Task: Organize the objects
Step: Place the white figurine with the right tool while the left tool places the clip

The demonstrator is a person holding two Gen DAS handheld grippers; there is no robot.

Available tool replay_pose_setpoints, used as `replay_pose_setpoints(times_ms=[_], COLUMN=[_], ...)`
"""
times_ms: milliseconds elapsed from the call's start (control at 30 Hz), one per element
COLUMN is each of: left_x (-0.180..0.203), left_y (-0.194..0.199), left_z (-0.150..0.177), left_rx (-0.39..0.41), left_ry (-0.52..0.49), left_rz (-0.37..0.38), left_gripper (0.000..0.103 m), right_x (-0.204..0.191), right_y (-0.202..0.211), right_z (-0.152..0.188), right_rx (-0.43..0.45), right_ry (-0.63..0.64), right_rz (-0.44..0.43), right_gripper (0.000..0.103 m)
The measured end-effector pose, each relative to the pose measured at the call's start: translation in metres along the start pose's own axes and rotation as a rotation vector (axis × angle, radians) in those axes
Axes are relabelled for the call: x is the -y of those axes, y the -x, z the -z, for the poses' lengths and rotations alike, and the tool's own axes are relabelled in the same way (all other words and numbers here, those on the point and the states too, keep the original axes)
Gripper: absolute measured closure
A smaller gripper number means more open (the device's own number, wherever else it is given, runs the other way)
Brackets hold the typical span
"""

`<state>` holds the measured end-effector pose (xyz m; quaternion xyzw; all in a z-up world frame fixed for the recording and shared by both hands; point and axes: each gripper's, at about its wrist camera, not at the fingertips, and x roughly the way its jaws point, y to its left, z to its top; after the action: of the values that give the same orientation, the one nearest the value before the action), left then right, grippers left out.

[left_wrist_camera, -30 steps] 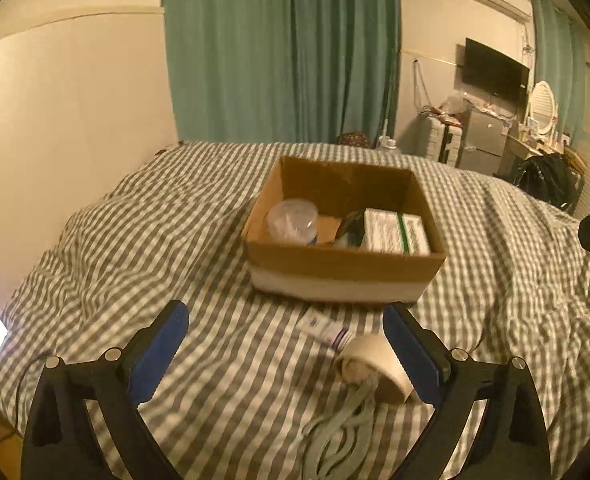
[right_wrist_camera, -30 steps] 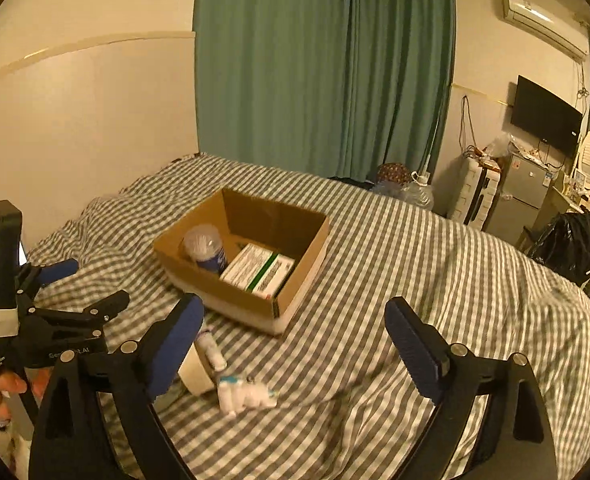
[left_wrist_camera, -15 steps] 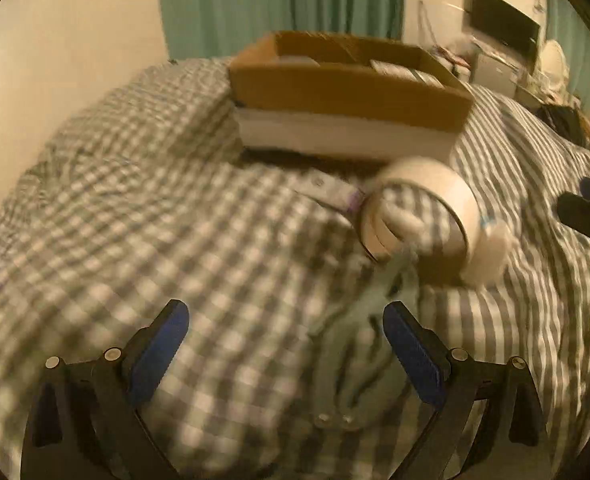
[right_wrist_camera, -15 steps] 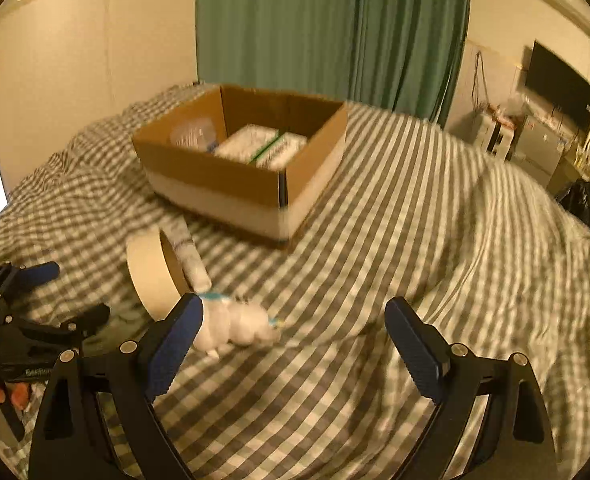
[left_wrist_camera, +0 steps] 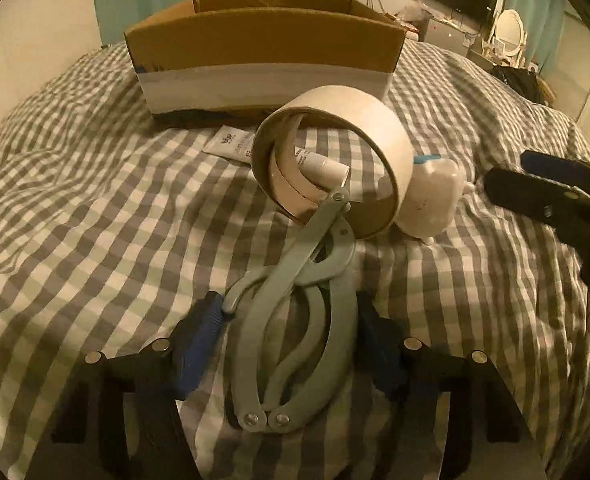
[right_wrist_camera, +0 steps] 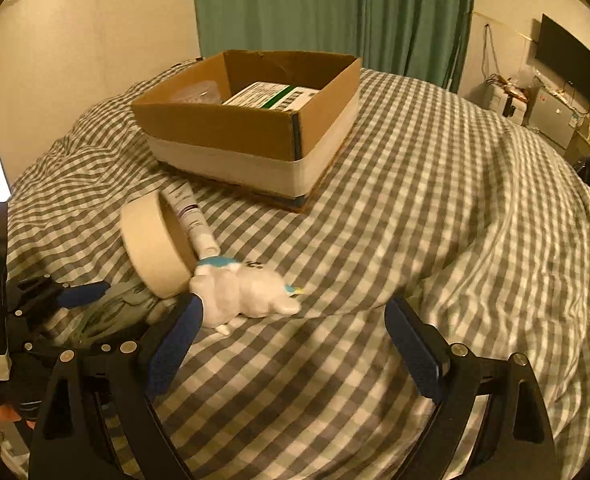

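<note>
We've got our left gripper closed in around the pale green tool, whose tip rests in the tape roll, while our right gripper hovers wide open, empty, the box waiting beyond.

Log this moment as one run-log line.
left tongs: closing around pale green jar opener, contact unclear | right tongs: open, empty, by white toy | tape roll, tube: on bed | box: partly filled
</note>
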<state>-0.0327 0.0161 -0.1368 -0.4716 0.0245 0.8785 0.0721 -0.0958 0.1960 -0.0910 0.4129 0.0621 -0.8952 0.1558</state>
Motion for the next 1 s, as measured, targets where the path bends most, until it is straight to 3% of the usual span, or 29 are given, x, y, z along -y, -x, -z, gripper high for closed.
replay_pose_setpoints(times_ms=[467,500,533,567,600,800,1000], left_x=[-0.031,-0.033,-0.034,-0.035,-0.036,-0.031,-0.023], left_y=[0.027,0.026,0.025,0.024,0.024,0.04,0.085], left_z=[-0.015,-0.015,-0.015,-0.015,-0.015,-0.015,-0.03], left_rx=[0.062,0.061,0.056,0.052,0.051,0.075,0.159], left_ry=[0.081,0.089,0.092,0.095,0.099,0.102,0.096], left_rz=[-0.077,-0.08,-0.078,-0.078,-0.079,-0.057,-0.043], left_gripper=[0.037,0.037,0.037,0.037,0.037,0.037,0.037], right_x=[-0.019,-0.019,-0.02,-0.022,-0.024,-0.027,-0.024], right_y=[-0.054,-0.058,-0.061,-0.063,-0.062,-0.032,0.024], right_z=[-0.018,-0.018,-0.016,-0.014,-0.012,-0.006,-0.027], right_rx=[-0.08,-0.089,-0.097,-0.107,-0.109,-0.058,0.032], right_ry=[0.021,0.015,0.015,0.023,0.034,0.049,0.027], right_rz=[-0.043,-0.053,-0.062,-0.07,-0.068,-0.049,-0.03], right_gripper=[0.011,0.014,0.028,0.035,0.035,0.035,0.035])
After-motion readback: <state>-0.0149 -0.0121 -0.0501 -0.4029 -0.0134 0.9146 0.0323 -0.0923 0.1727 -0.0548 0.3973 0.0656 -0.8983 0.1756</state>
